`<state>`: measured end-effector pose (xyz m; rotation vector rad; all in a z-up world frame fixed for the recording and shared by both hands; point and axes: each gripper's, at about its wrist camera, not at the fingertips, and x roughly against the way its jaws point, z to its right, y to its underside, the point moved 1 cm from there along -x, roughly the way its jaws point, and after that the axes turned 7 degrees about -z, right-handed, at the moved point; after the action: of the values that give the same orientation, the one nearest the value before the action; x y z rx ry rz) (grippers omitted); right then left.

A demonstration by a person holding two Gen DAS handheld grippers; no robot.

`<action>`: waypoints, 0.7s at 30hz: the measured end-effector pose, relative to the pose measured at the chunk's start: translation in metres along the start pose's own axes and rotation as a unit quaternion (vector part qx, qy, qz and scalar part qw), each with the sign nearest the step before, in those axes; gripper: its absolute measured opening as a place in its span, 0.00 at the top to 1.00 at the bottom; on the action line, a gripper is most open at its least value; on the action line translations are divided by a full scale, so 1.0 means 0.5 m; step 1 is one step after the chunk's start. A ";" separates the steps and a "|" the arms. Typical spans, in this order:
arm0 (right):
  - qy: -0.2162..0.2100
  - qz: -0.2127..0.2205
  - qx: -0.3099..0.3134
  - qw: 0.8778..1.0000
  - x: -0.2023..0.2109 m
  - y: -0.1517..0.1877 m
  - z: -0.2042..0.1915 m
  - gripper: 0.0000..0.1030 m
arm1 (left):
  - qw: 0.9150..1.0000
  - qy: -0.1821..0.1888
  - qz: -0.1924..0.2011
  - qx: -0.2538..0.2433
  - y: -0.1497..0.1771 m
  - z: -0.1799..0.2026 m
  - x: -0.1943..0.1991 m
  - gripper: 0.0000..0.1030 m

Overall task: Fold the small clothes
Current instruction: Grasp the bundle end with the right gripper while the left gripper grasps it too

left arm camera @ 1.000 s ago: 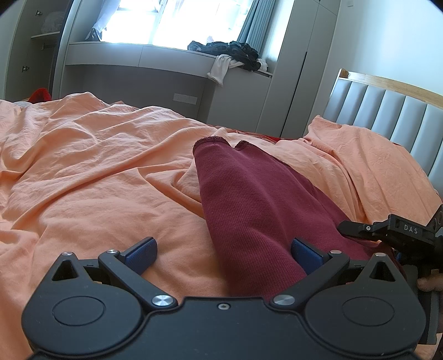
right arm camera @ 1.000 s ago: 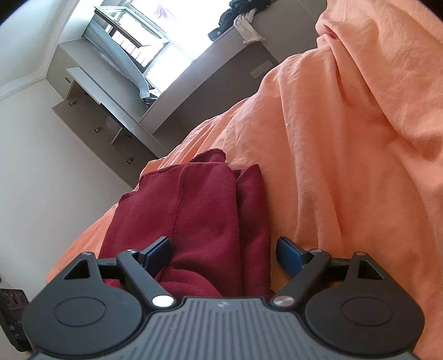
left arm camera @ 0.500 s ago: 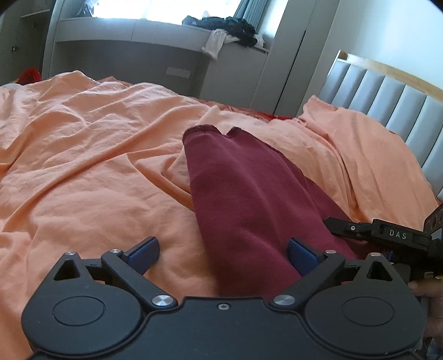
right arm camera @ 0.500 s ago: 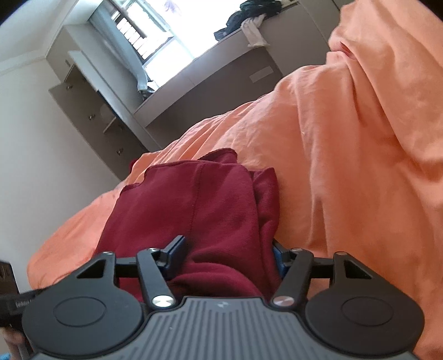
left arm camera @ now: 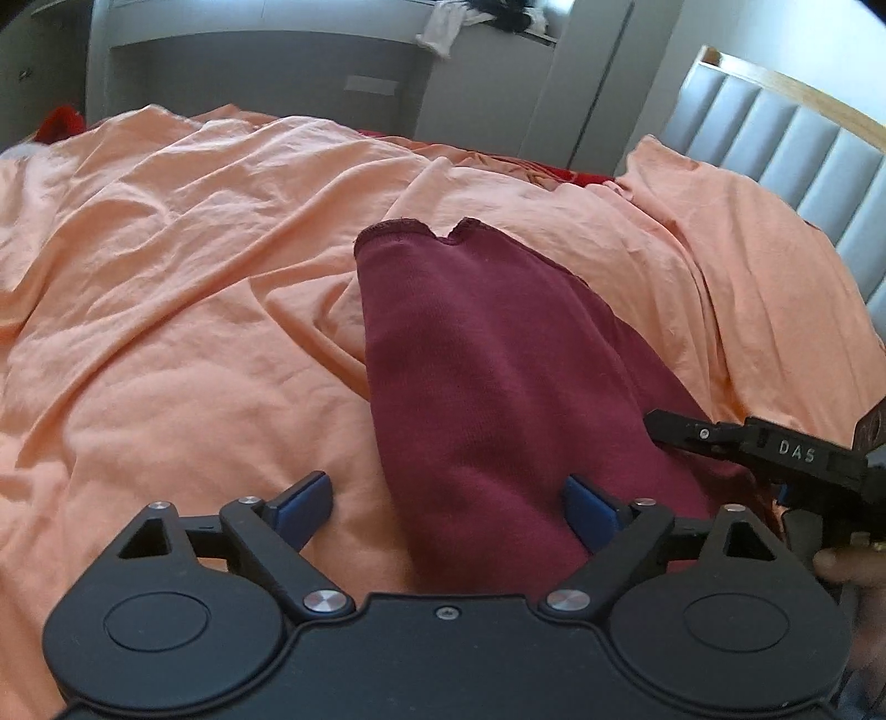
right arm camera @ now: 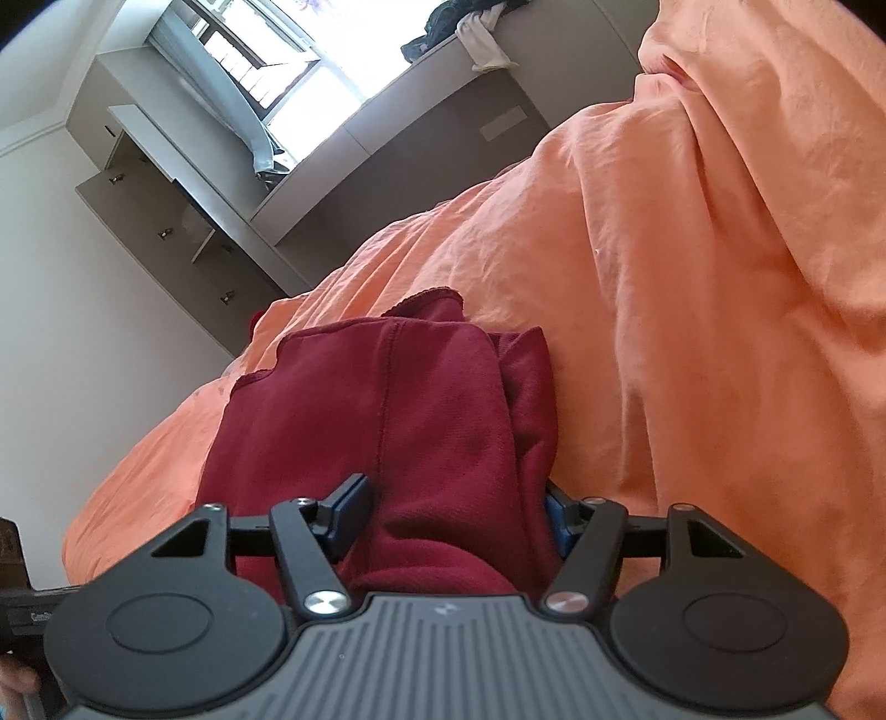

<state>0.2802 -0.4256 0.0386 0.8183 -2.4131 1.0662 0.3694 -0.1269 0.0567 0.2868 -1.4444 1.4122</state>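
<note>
A maroon garment (left arm camera: 487, 387), folded into a long strip, lies on the orange bed sheet (left arm camera: 194, 332). My left gripper (left arm camera: 446, 495) straddles its near end with jaws closing. The left pad is still off the cloth and the right pad rests on it. In the right wrist view my right gripper (right arm camera: 454, 507) is shut on the bunched end of the garment (right arm camera: 387, 399), both blue pads pressing into it. One black finger (left arm camera: 692, 435) of the right gripper shows at the right of the left wrist view.
A grey padded headboard (left arm camera: 775, 127) with a wood rim stands at the right. Beyond the bed are grey cabinets and a window ledge with a pile of clothes (left arm camera: 470, 16). A red item (left arm camera: 55, 122) lies at the far left. A hand (left arm camera: 847, 565) holds the right gripper.
The right gripper's jaws closed onto the bunched end of the garment. The left gripper's view tipped downward and its jaws narrowed a little around the cloth.
</note>
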 end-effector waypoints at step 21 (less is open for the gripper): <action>0.030 0.058 0.028 0.997 0.029 -0.001 -0.090 0.75 | 0.999 0.014 -0.030 -0.008 -0.052 0.039 0.018 0.76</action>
<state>0.2740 -0.3968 0.0753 0.6597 -2.4152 1.1891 0.3758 -0.1464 0.0835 0.2964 -1.4133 1.3501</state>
